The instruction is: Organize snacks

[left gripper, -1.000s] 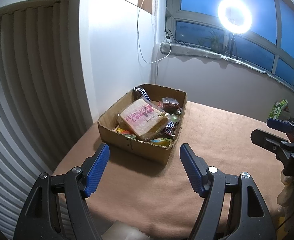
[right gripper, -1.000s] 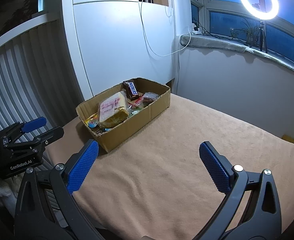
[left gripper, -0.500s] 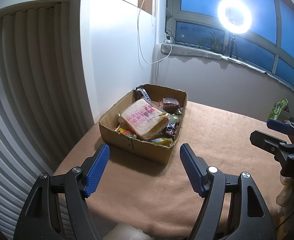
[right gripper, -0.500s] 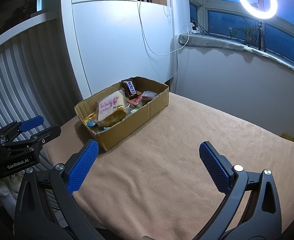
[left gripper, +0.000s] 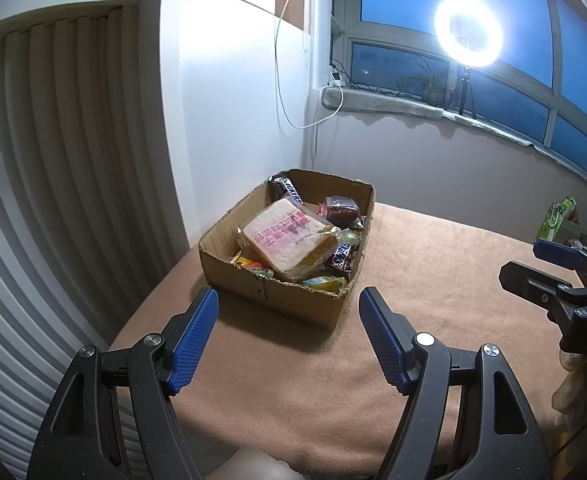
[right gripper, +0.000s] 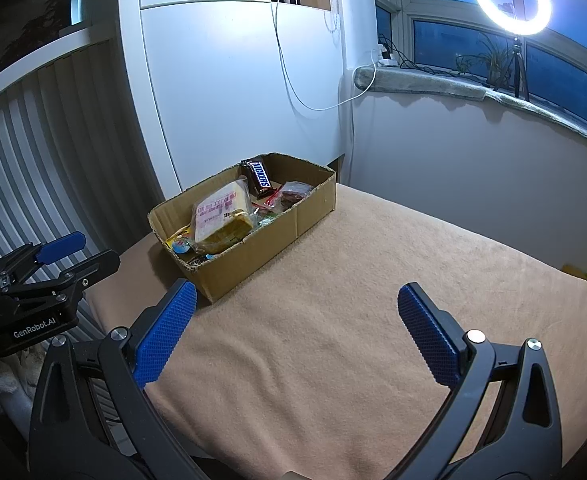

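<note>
A cardboard box [left gripper: 253, 286] stands at the far left corner of the tan-covered table [left gripper: 433, 280]. It holds a wrapped bread slice [left gripper: 285, 236], a Snickers bar [left gripper: 289, 192], a dark wrapped cake [left gripper: 339, 208] and several small sweets. The box [right gripper: 261, 248] also shows in the right wrist view with the bread [right gripper: 221, 216] and Snickers bar [right gripper: 259, 178]. My left gripper [left gripper: 289, 308] is open and empty, just short of the box. My right gripper [right gripper: 293, 300] is open and empty over the bare cloth, right of the box.
A white cabinet [right gripper: 233, 92] and ribbed wall [left gripper: 53, 160] stand behind and left of the table. A ring light [left gripper: 469, 32] glares from the windowsill. A green packet [left gripper: 555, 218] sits beyond the table's far right edge. The table's near edge is close below both grippers.
Both grippers have drifted slightly; the box sits a little further left in the right wrist view. Both jaws stay open and nothing was picked up.
</note>
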The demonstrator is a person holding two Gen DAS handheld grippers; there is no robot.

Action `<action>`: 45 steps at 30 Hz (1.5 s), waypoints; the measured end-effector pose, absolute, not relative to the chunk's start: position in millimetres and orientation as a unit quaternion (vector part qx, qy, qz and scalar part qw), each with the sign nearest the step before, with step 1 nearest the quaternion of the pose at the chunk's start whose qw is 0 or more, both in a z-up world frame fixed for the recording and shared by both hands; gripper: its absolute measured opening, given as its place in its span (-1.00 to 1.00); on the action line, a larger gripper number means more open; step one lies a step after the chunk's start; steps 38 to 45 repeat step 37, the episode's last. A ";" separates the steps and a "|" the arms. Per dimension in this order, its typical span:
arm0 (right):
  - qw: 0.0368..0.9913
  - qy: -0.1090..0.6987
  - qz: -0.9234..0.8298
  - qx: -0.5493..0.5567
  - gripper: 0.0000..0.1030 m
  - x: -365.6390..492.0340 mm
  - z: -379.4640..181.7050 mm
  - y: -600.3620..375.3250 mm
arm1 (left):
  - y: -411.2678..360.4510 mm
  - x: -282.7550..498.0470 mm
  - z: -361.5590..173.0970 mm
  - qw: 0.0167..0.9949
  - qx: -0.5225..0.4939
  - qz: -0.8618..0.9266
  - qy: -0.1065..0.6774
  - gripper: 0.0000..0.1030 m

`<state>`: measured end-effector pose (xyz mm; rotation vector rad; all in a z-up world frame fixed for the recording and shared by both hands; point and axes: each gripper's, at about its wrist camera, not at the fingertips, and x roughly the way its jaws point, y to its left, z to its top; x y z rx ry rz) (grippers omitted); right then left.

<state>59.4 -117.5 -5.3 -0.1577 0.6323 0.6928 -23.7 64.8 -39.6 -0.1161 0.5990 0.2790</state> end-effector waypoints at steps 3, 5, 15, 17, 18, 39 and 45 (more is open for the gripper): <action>0.889 0.306 0.333 -0.076 0.99 58.9 -6.2 -117.4 | 64.4 -23.4 -39.5 0.944 -0.056 0.137 0.294 0.41; 0.889 0.306 0.332 -0.076 0.99 58.5 -6.5 -117.2 | 63.7 -23.4 -39.6 0.944 -0.055 0.137 0.294 0.41; 0.889 0.307 0.333 -0.075 0.99 59.2 -6.1 -117.8 | 61.6 -23.4 -40.0 0.944 -0.055 0.137 0.295 0.41; 0.888 0.308 0.332 -0.075 0.99 59.2 -6.4 -118.3 | 61.5 -23.7 -40.0 0.944 -0.055 0.136 0.295 0.41; 0.889 0.309 0.331 -0.074 0.99 59.1 -7.1 -117.7 | 61.4 -23.7 -40.0 0.944 -0.054 0.137 0.295 0.41; 0.889 0.313 0.326 -0.070 0.99 56.6 -12.0 -118.4 | 59.8 -22.5 -40.8 0.944 -0.053 0.135 0.296 0.41; 0.889 0.313 0.326 -0.070 0.99 56.6 -12.0 -118.4 | 59.8 -22.5 -40.8 0.944 -0.053 0.135 0.296 0.41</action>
